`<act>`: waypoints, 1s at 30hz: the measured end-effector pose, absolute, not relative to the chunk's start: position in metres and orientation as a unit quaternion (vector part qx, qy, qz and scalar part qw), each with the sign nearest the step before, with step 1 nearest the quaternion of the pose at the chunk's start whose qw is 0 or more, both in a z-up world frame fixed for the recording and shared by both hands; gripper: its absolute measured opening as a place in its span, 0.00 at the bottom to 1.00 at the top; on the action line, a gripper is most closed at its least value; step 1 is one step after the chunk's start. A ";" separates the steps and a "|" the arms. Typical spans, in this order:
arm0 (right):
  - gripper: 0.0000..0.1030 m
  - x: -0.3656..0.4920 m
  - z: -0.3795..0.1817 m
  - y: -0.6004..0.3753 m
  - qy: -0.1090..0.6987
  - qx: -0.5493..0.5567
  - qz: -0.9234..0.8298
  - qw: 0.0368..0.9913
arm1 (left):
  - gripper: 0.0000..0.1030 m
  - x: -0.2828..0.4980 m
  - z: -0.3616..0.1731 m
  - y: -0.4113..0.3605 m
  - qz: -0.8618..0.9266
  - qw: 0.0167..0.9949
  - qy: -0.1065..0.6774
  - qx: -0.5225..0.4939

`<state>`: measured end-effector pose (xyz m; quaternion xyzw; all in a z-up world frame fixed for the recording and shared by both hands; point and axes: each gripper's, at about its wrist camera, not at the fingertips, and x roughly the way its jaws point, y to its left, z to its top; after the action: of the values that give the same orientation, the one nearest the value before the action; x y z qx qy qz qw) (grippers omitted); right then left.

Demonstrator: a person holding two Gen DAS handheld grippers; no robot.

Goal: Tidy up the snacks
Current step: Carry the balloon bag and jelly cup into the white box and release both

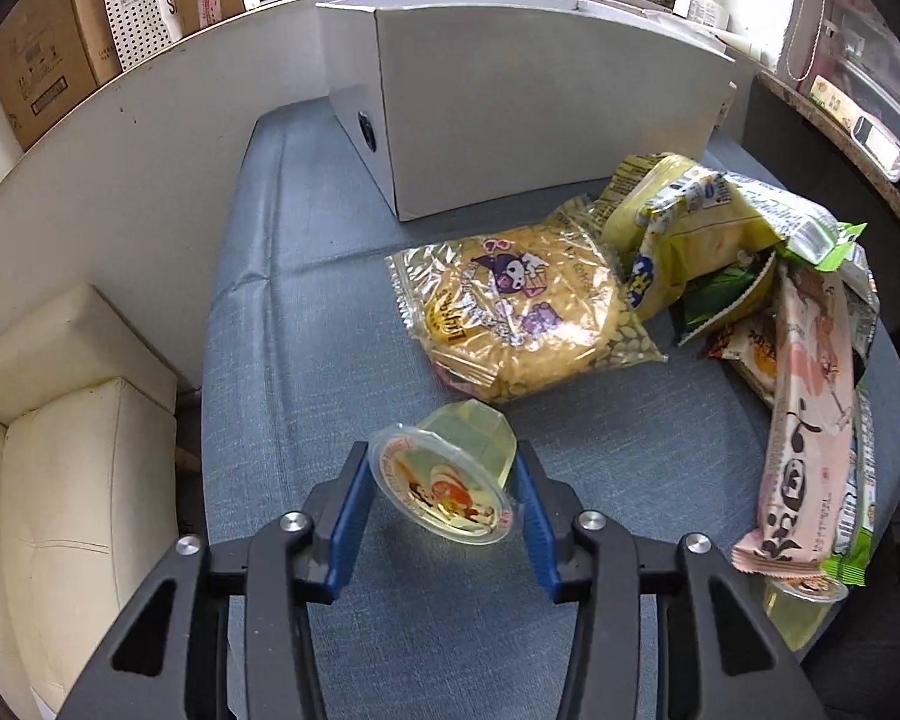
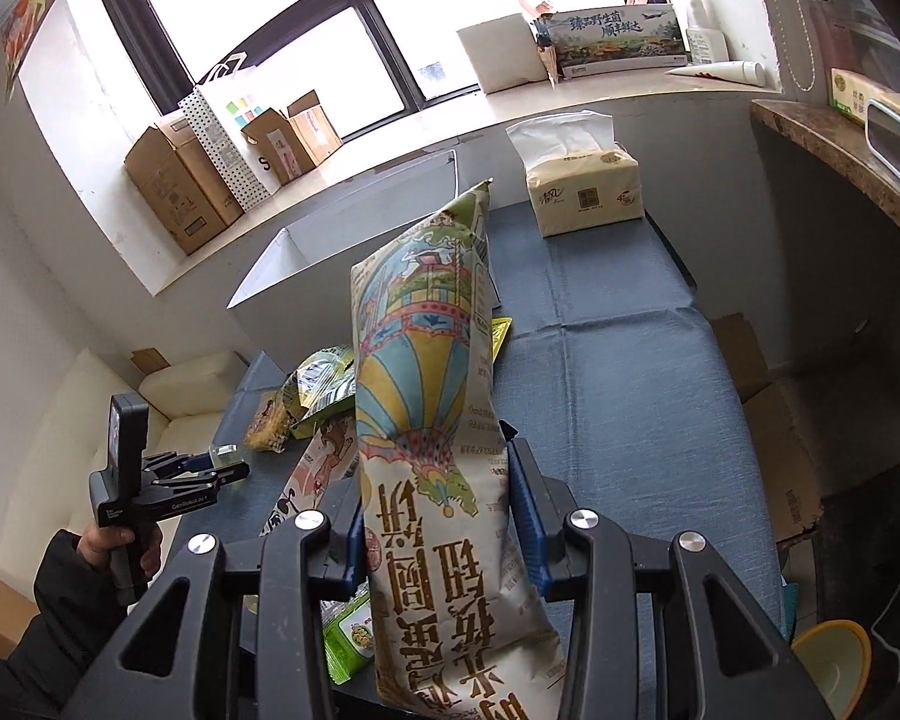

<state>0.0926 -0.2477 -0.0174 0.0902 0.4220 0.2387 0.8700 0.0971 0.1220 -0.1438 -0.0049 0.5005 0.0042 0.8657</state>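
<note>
Your left gripper clamps a jelly cup above blue cloth, white box at 12 o'clock, your right gripper holds a balloon-print snack bag, tissue pack at 1 o'clock beneath the window sill

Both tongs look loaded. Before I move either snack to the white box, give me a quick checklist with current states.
1. Left tongs closed on the jelly cup: ok, cup tilted between the blue pads.
2. Right tongs closed on the balloon-print snack bag: ok.
3. Bag lifted off the blue cloth: ok.
4. White box open on top: ok, seen from the right wrist.
5. Room inside the box: cannot tell.
6. Second jelly cup reachable: not ok, partly under the pink wrapper.
</note>
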 end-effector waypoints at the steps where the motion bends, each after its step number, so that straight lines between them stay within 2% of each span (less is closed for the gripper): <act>1: 0.42 0.093 -0.018 -0.247 0.422 0.090 0.240 0.870 | 0.48 0.095 -0.141 0.122 0.006 0.868 0.496 -0.005; 8: 0.42 0.092 -0.016 -0.242 0.414 0.085 0.251 0.871 | 0.48 0.081 -0.091 0.104 0.018 0.894 0.448 -0.004; 14: 0.42 0.109 0.000 -0.211 0.392 0.041 0.278 0.876 | 0.48 0.083 -0.026 0.084 0.014 0.920 0.392 -0.003; 22: 0.42 0.201 0.037 -0.147 0.387 0.039 0.298 0.872 | 0.48 0.161 0.036 0.083 0.029 0.937 0.346 -0.035; 25: 0.42 0.257 0.041 -0.119 0.400 0.047 0.279 0.872 | 0.48 0.217 0.033 0.094 0.047 0.931 0.359 -0.043; 30: 0.42 0.341 0.025 -0.083 0.426 0.048 0.236 0.872 | 0.48 0.294 -0.013 0.114 0.064 0.905 0.416 -0.058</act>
<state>0.3412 -0.0827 0.0253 0.0476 0.4264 0.2359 0.8720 0.2938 0.1144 -0.0134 -0.0583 0.4164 0.0642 0.9051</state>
